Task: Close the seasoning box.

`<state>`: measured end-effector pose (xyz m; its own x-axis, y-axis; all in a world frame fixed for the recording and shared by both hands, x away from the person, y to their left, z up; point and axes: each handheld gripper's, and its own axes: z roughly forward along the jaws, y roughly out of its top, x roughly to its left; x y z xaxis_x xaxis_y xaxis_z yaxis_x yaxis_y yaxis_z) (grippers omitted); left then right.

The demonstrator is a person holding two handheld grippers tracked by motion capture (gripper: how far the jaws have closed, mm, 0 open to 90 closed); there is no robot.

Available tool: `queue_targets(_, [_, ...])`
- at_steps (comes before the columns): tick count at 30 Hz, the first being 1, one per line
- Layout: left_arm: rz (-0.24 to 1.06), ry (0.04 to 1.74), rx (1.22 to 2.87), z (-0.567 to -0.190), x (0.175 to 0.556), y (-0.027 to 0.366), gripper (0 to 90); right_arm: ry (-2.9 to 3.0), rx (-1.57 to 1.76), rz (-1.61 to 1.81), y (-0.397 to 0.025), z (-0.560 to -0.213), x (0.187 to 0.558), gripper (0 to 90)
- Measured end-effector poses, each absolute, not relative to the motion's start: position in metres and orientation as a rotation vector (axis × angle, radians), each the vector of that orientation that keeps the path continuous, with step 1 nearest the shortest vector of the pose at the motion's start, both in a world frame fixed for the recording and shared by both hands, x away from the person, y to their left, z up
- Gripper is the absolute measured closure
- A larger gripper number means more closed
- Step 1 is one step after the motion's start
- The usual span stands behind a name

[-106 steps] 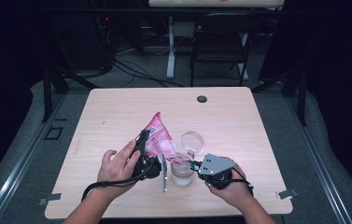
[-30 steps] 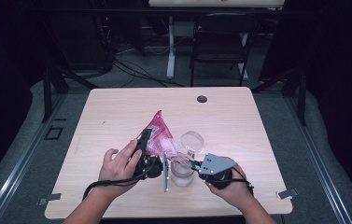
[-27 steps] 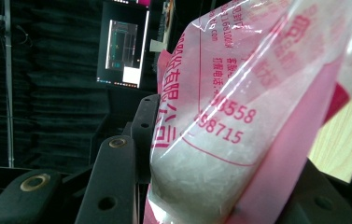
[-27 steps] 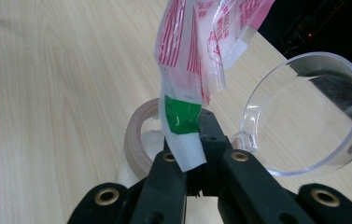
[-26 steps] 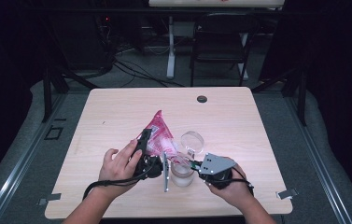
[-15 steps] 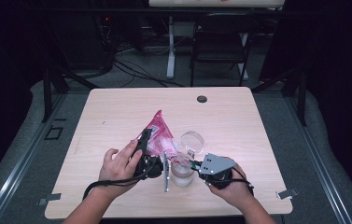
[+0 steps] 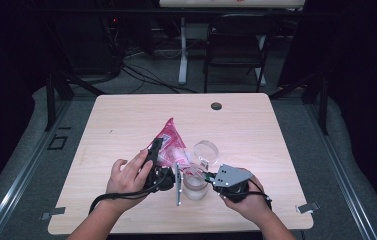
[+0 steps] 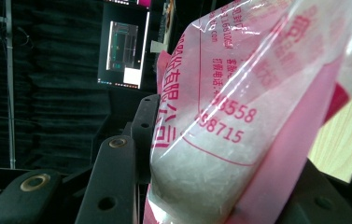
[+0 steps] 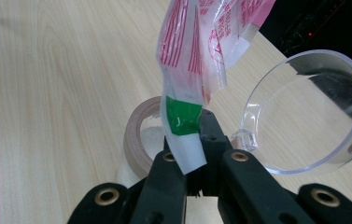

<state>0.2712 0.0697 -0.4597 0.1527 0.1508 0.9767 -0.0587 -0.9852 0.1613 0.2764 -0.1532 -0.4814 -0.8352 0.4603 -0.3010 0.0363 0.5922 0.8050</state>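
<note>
Near the table's front edge, the left gripper squeezes the pink bag and the right gripper pinches its corner over the jar (some white grains already inside), so pouring seems partly done.

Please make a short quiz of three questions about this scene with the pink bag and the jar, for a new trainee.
1. True or false: the left gripper is shut on the pink bag.
2. What does the right gripper pinch? A) the jar's rim B) the bag's corner strip with the green patch C) the clear lid
3. Fill in: in the right gripper view, the clear lid stands tilted beside the open ____.

Key
1. True; white grains show through the bag between the jaws.
2. B
3. jar; it stands on the wooden table, under the bag's corner.
</note>
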Motion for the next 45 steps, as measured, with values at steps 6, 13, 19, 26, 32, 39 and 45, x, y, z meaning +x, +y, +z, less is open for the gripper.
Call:
queue_targets(6, [1.944,0.093,2.259,-0.4594,0.271,0.0692,62.5,2.338,0.395,1.164,-0.1535,-0.4813,0.2766,90.0])
queue_targets(13, [1.943,0.09,2.262,-0.4589,0.2709,0.0688,62.5,2.338,0.395,1.163,-0.1535,-0.4815,0.2766,90.0])
queue_targets(19, [1.942,0.087,2.258,-0.4584,0.271,0.0683,62.5,2.341,0.392,1.161,-0.1536,-0.4815,0.2768,90.0])
queue_targets(26, [1.944,0.083,2.26,-0.458,0.2714,0.0677,62.5,2.342,0.394,1.165,-0.1536,-0.4817,0.277,90.0])
queue_targets(32, [1.941,0.082,2.262,-0.4583,0.2715,0.0677,62.6,2.343,0.394,1.163,-0.1535,-0.4818,0.277,90.0])
queue_targets(39, [1.944,0.078,2.261,-0.4581,0.2711,0.0674,62.5,2.342,0.395,1.163,-0.1535,-0.4823,0.2773,90.0])
queue_targets(45, [1.944,0.078,2.259,-0.4579,0.271,0.0668,62.6,2.345,0.398,1.161,-0.1541,-0.4824,0.2776,90.0])
